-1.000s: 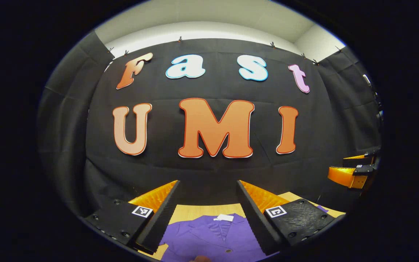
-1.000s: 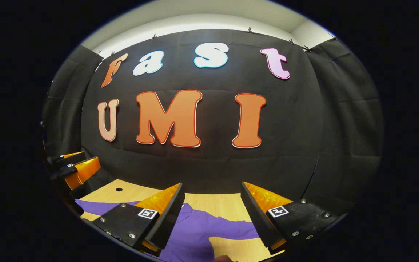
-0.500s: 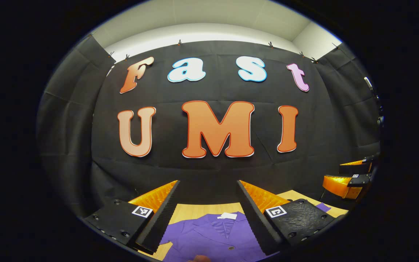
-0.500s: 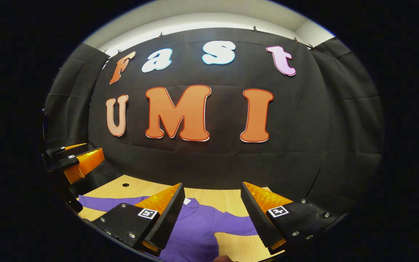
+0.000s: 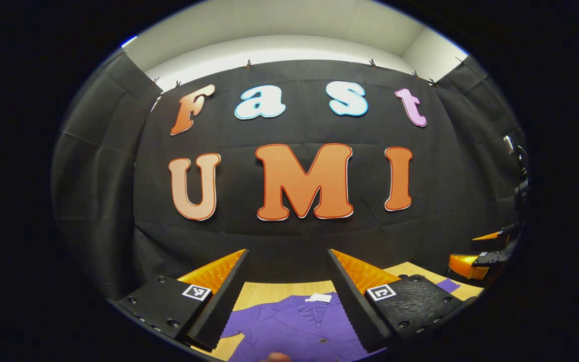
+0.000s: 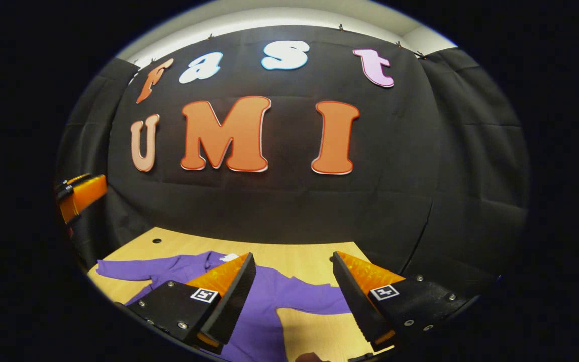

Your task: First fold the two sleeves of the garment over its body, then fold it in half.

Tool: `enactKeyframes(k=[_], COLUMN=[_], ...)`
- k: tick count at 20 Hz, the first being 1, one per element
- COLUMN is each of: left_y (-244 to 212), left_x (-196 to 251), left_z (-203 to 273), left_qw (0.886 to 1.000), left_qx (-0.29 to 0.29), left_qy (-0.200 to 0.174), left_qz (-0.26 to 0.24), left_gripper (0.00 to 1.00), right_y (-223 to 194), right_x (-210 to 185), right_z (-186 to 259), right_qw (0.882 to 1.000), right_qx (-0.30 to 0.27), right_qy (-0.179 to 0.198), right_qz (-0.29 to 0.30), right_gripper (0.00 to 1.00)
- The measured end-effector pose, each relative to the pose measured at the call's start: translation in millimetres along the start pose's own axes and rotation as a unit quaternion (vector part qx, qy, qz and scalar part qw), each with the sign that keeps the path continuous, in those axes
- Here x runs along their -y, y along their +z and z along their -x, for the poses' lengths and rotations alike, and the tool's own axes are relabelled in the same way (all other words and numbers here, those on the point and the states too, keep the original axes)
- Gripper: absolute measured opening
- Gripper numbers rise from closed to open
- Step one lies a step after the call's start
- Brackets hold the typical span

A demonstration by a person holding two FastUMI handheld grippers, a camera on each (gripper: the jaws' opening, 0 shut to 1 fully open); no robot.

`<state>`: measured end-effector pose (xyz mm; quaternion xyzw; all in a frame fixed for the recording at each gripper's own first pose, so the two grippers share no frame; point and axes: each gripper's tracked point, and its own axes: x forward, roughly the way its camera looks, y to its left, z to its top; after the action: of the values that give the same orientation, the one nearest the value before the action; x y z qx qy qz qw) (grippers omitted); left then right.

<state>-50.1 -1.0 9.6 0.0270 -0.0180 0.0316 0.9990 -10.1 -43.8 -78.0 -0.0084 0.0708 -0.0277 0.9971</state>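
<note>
- In the left gripper view, the left gripper [image 5: 287, 296] sits at the bottom centre with its 2 fingers spread wide and nothing between them.
- Between and below those fingers lies the purple garment [image 5: 294, 327], front up on the wooden table [image 5: 269, 290], its collar and a white tag [image 5: 318, 297] pointing toward the far wall.
- A button [image 5: 323, 340] shows on the garment's front near the bottom edge of the frame.
- At the lower right edge of that view, farther off, is the right gripper [image 5: 485, 251], raised above the table; whether it is released or clenched cannot be told from there.
- In the right gripper view, the right gripper [image 6: 293, 296] is at the bottom centre, its jaws released and holding nothing.
- Under it the garment [image 6: 269, 301] is spread flat, 1 sleeve [image 6: 133, 266] stretching to the lower left and the other sleeve [image 6: 314, 301] running right between the 2 fingers.
- Bare table [image 6: 299, 256] lies beyond the garment, with a small dark hole [image 6: 157, 241] near its far left corner.
- The left gripper [image 6: 78, 193] shows at the left edge, mid-height.
- The black cloth wall [image 6: 289, 201] closes the background.
</note>
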Motion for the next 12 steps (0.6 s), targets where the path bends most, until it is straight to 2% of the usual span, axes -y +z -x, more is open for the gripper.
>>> enactKeyframes(k=[7,12], left_y=[10,8], left_x=[1,7], left_z=[16,17], left_qw=[1.000,1.000], left_qx=[0.008,0.003], left_qy=[0.010,0.020], left_qz=[-0.011,-0.022], left_gripper=[0.96,0.96], right_y=[-43,-81], right_x=[75,119], right_z=[-31,-59], right_qw=[0.997,0.991], right_qx=[-0.057,-0.113], right_qy=[-0.058,-0.070], right_qz=[0.011,0.006], right_gripper=[0.94,0.94])
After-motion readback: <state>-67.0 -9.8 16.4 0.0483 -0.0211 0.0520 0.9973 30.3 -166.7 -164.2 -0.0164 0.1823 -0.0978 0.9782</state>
